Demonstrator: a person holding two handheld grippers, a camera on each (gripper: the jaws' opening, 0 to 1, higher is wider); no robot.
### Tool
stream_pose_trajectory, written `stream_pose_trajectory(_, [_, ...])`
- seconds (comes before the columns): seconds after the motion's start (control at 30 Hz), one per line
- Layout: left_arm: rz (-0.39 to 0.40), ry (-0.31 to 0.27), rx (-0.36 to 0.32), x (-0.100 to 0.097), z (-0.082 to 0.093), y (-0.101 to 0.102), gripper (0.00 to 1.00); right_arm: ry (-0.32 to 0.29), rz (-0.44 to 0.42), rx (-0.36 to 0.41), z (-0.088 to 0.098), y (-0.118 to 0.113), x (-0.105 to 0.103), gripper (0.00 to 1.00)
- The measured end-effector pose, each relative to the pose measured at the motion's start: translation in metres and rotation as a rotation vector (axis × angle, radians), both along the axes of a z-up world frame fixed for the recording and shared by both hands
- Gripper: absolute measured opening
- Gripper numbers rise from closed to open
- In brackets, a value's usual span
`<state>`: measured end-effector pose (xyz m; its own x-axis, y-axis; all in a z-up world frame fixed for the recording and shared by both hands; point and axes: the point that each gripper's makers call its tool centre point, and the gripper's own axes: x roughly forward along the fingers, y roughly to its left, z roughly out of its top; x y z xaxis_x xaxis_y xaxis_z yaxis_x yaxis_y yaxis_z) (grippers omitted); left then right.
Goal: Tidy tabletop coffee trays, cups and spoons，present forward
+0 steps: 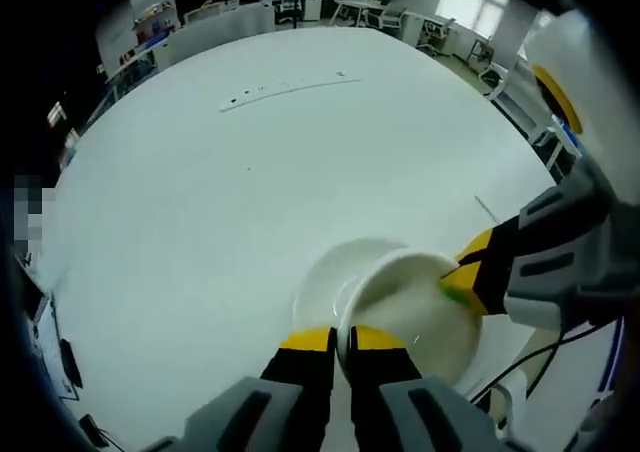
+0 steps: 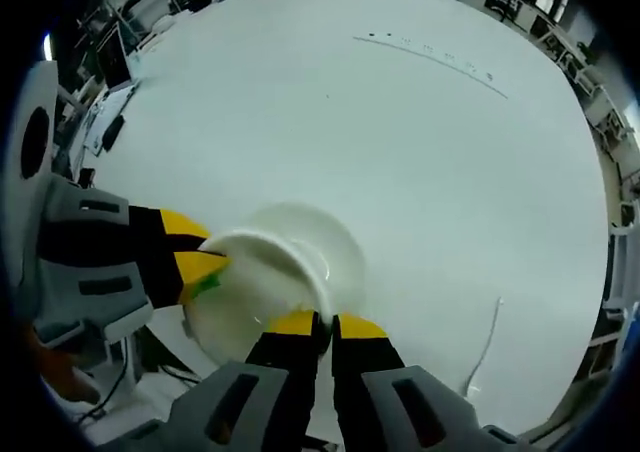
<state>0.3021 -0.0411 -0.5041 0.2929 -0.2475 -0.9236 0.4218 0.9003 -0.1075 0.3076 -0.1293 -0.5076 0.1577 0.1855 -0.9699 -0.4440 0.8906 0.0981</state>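
Note:
A white cup (image 1: 415, 307) hangs tilted, its mouth towards both cameras, over a white saucer (image 1: 325, 277) on the white table (image 1: 250, 172). My left gripper (image 1: 343, 340) is shut on the cup's near rim. My right gripper (image 1: 462, 277) comes in from the right and pinches the opposite rim. In the right gripper view the cup (image 2: 250, 292) sits in front of the saucer (image 2: 335, 242). There my right gripper (image 2: 326, 324) is shut on its rim and my left gripper (image 2: 205, 267) holds the left rim. A thin spoon (image 2: 487, 344) lies on the table to the right.
A long thin strip (image 1: 285, 90) lies far across the table. The spoon (image 1: 486, 209) lies near the table's right edge. Desks and chairs (image 1: 400, 17) stand beyond the far edge. Cables (image 1: 520, 372) hang below the near edge.

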Motion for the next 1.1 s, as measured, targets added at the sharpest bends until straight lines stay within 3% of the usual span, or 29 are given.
stream_pose_trajectory(0.47, [0.011,0.008,-0.007,0.005,-0.012,0.001,0.07,0.009,0.003,0.012,-0.013,0.003,0.003,0.05])
stream_pose_trajectory(0.83, [0.004,-0.019,-0.015,0.006,-0.015,0.001,0.08,-0.047,0.044,0.009,-0.014,0.004,0.011,0.07])
stream_pose_trajectory(0.93, [-0.011,-0.049,-0.022,0.006,-0.015,0.000,0.09,-0.138,0.100,0.026,-0.013,0.008,0.016,0.07])
stream_pose_trajectory(1.1, [-0.028,-0.075,-0.050,0.008,-0.014,0.000,0.09,-0.138,0.095,0.037,-0.015,0.006,0.017,0.08])
